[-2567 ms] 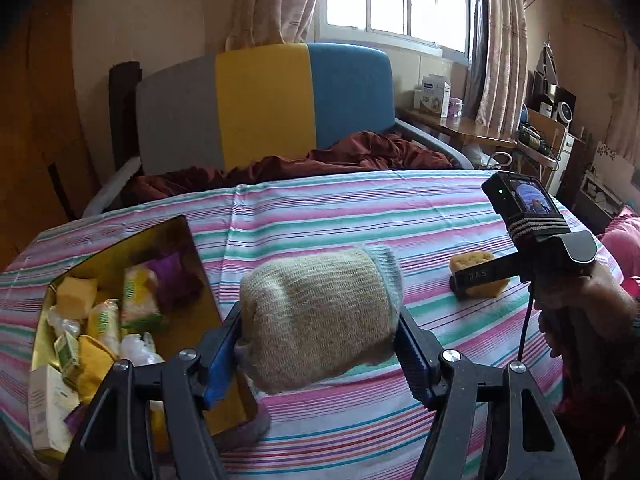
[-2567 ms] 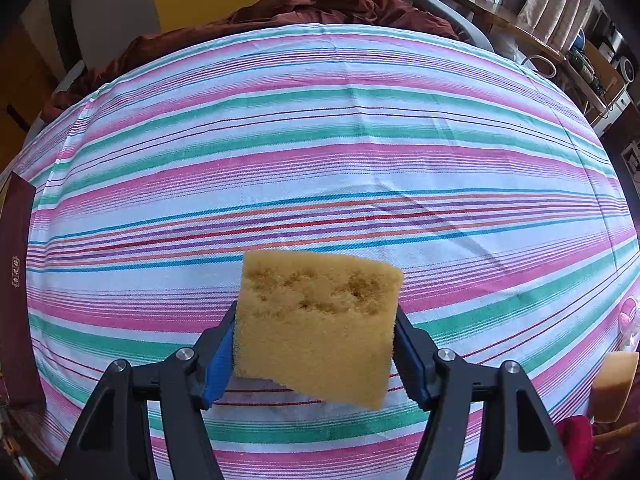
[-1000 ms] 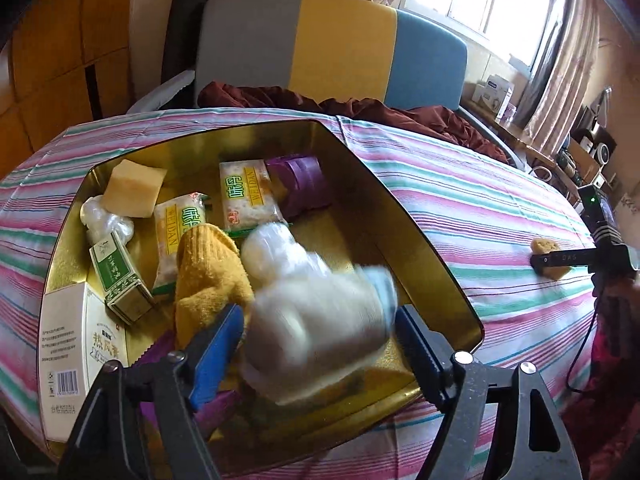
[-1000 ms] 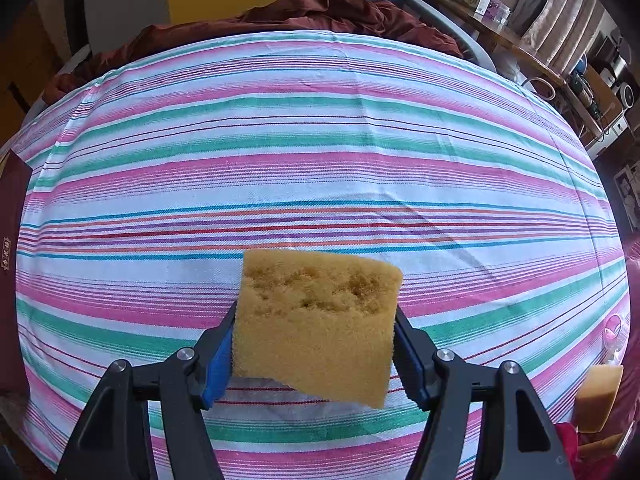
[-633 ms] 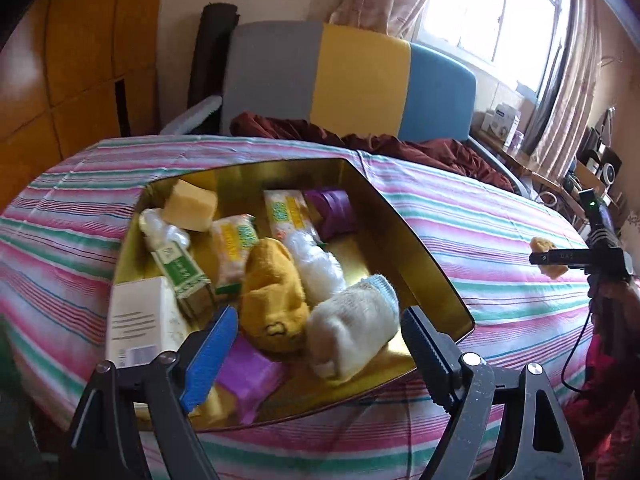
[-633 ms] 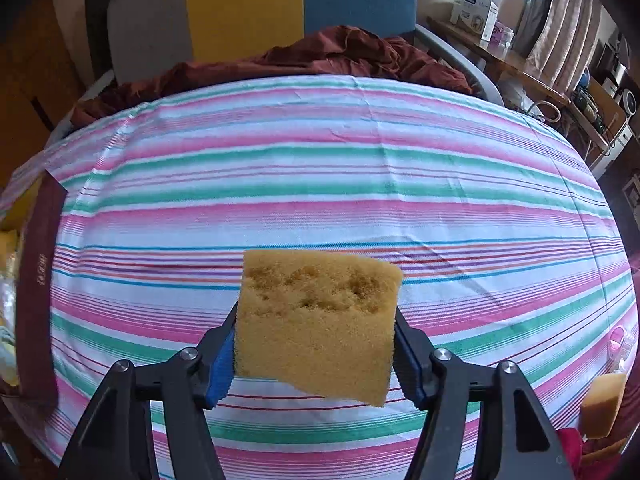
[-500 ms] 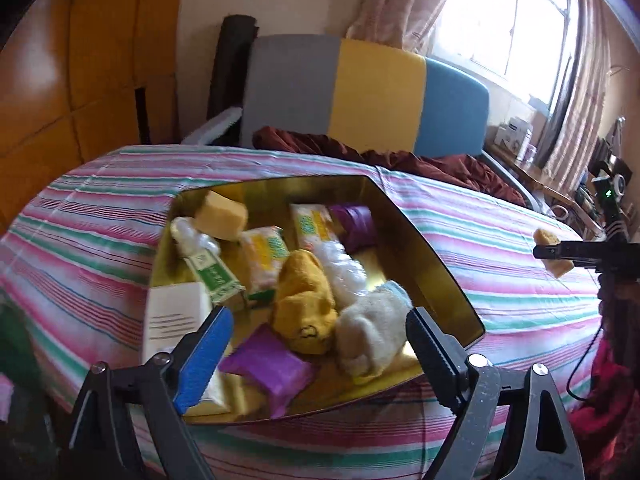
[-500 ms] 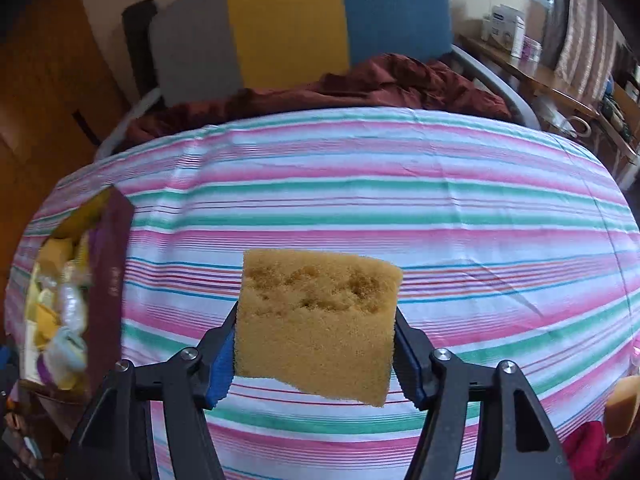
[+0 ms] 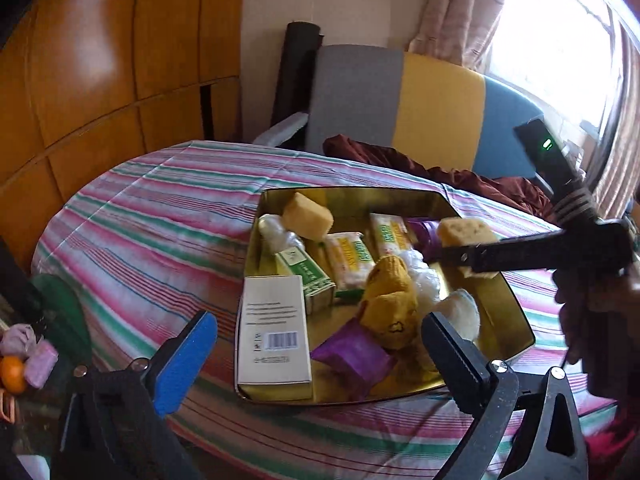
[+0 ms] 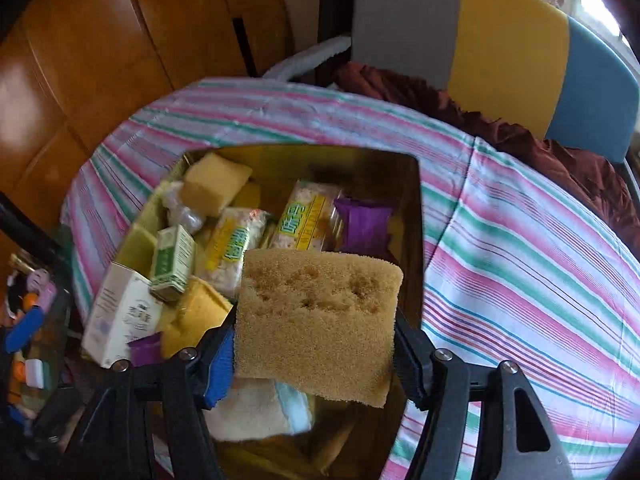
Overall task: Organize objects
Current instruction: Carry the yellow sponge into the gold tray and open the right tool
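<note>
Right claw [image 10: 314, 346] clamped on a tan porous sponge block [image 10: 318, 322], pads pressing its two side faces so the block hangs upright and free underneath. Judged reason: a side pinch leaves the bottom clear for a straight drop.

Sponge hangs above the gold rectangular metal tin [image 10: 412, 216], not touching the contents. In the left wrist view it sits toward the tin's 2 o'clock corner [image 9: 466, 232].

Left claw [image 9: 316, 344] wide open, nothing between the pads, drawn back at the tin's 6 o'clock edge. Likely parked there to leave room for the right.

Tin sits on the bench under a pink-and-green striped cloth [image 9: 160, 232]. Inside: a second tan sponge [image 9: 308, 216] at 11 o'clock, a white barcoded carton [image 9: 272, 336] along 7 o'clock, a mustard knitted sock [image 9: 390, 304] centre, a cream knitted sock [image 10: 256, 410] directly below the held sponge.

Free floor looks scarce; the drop probably lands on the cream sock.
</note>
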### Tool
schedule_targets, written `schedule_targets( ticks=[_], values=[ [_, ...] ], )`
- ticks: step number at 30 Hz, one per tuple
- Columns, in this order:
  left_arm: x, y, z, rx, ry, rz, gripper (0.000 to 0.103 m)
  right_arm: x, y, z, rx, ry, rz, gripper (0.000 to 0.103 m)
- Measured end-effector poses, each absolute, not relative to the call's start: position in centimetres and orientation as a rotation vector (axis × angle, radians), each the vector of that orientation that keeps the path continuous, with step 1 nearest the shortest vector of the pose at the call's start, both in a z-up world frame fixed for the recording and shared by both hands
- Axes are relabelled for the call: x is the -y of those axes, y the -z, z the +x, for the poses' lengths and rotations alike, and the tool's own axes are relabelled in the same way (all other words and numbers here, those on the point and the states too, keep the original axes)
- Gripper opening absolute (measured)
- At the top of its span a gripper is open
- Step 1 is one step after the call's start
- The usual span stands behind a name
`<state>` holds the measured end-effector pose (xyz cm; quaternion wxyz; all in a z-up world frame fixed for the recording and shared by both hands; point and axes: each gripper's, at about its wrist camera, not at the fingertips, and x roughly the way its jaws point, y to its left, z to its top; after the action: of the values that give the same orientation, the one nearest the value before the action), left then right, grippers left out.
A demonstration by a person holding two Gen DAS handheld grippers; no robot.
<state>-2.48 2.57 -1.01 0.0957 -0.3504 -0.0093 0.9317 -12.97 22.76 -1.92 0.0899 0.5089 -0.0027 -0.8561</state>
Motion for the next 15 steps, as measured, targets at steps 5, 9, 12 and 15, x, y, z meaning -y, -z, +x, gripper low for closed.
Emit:
schedule_targets(
  ticks=[5,9,12,15],
  values=[
    [-2.1,1.1,-2.9,0.021,-2.793,-1.058,0.103,-21.8,4.1,-14.3,-0.017,2.498,1.594,0.068],
    [-2.1,1.1,-3.0,0.021,-2.806,-1.068,0.103,-22.3,4.4,-14.0,-0.003,2.511,1.582,0.071],
    [-2.3,0.9,-3.0,0.021,-2.814,-1.058,0.103,-22.7,4.3,-13.9,0.015,2.511,1.591,0.080],
    [-2.6,0.8,-2.9,0.021,-2.817,-1.057,0.103,-23.1,3.9,-13.7,0.048,2.532,1.571,0.082]
  ],
)
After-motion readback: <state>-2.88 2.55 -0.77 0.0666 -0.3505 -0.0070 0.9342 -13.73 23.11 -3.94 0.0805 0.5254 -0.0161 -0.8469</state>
